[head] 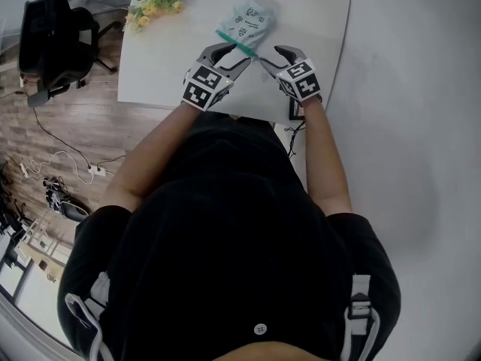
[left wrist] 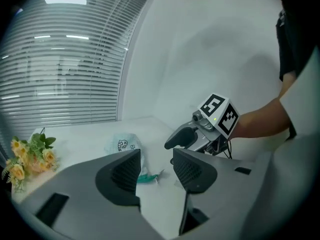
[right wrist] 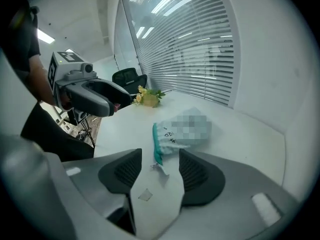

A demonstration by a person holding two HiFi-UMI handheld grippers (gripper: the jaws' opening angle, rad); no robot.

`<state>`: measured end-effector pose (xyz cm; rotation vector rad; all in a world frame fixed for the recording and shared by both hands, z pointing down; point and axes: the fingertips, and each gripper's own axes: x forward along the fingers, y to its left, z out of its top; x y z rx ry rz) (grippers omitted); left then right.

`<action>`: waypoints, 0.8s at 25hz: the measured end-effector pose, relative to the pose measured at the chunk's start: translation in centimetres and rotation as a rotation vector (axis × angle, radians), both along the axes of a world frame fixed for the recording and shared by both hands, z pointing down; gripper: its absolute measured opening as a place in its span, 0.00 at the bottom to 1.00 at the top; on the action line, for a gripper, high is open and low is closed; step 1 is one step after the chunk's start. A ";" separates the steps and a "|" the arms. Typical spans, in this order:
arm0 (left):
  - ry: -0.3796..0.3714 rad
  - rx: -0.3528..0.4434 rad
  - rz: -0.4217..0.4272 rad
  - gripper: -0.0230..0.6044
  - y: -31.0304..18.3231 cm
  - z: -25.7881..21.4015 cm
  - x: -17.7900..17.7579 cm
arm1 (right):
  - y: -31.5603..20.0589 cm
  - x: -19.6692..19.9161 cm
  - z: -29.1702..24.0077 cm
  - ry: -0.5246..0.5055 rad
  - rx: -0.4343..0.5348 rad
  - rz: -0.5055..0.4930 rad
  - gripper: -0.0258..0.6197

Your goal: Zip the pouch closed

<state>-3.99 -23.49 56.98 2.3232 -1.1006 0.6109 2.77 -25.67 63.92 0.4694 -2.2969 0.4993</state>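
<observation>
A pale mint pouch (head: 249, 19) with small cartoon prints lies on the white table (head: 323, 21), its teal zipper edge (head: 236, 41) turned toward me. My left gripper (head: 242, 53) hovers just short of that edge, open, with nothing between its pads. In the left gripper view the pouch (left wrist: 122, 145) and the zipper end (left wrist: 147, 177) show past the left gripper (left wrist: 156, 169). My right gripper (head: 269, 56) is close beside it, also open. In the right gripper view the zipper (right wrist: 156, 144) and its small pull tab (right wrist: 161, 169) lie on the table in line with the gap of the right gripper (right wrist: 160, 171), untouched.
A bunch of yellow flowers (head: 154, 2) lies at the table's far left corner. A black office chair (head: 52, 40) stands on the wood floor to the left, with cables (head: 68, 168) trailing nearby. The table's near edge runs just under my grippers. Window blinds (left wrist: 60, 69) stand behind the table.
</observation>
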 end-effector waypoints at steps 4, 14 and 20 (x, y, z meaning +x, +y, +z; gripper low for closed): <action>-0.035 -0.068 0.022 0.36 0.6 3.4 0.9 | 0.3 0.1 1.8 0.046 0.006 -0.028 0.40; -0.105 -0.202 0.058 0.34 2.3 10.8 3.0 | 2.0 -0.3 5.9 0.158 0.030 -0.133 0.32; -0.141 -0.245 0.067 0.31 1.9 12.5 3.7 | 1.8 -0.5 6.9 0.203 0.053 -0.163 0.26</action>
